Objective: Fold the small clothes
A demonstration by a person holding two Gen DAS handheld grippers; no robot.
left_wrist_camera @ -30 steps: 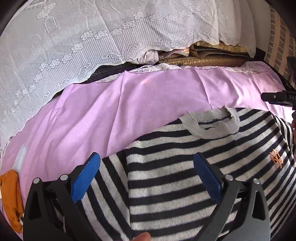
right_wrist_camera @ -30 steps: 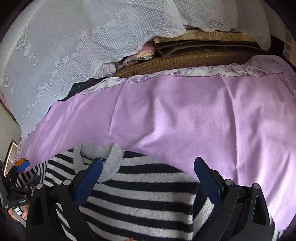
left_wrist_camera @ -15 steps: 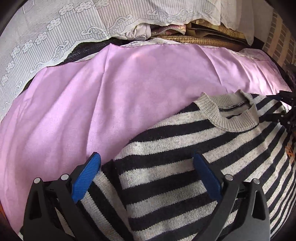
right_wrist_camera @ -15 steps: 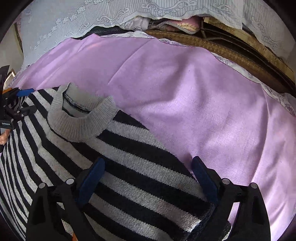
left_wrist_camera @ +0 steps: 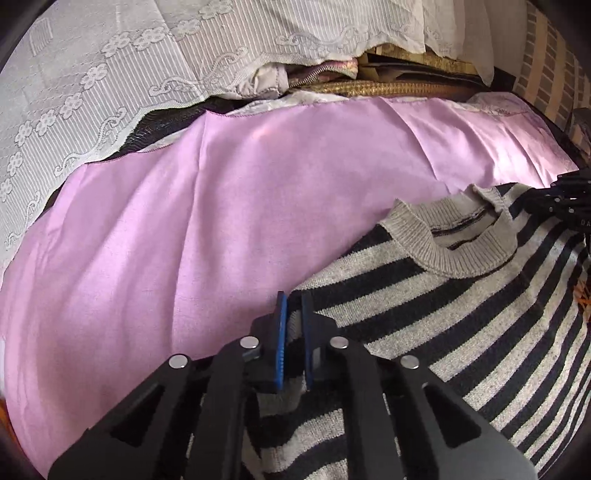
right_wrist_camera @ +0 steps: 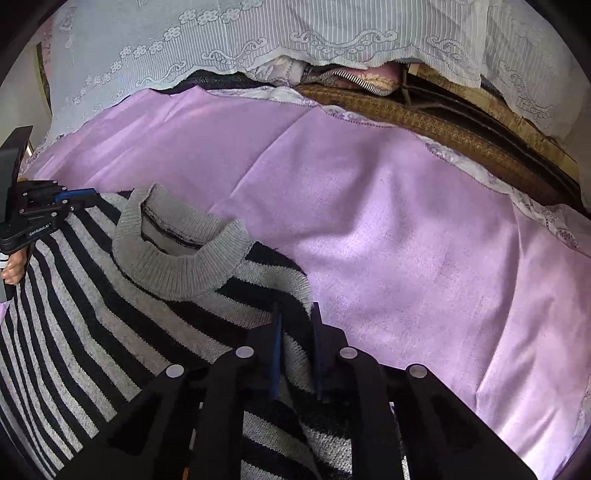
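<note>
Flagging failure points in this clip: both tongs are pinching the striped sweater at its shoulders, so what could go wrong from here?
1. The left tongs hold only a thin edge of the black-and-grey striped knit sweater; it may slip out when lifted.
2. The right tongs grip a bunched fold, so the fold line could come out crooked.
3. Dragging the sweater may wrinkle the loose lilac bedsheet beneath it.

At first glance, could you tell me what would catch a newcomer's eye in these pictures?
The striped sweater stands out first, black and grey with a grey collar, lying on the purple sheet. Next, both grippers are shut on it: the left gripper pinches one shoulder edge and the right gripper pinches the other. Behind the sheet hangs a white lace cloth.
</note>
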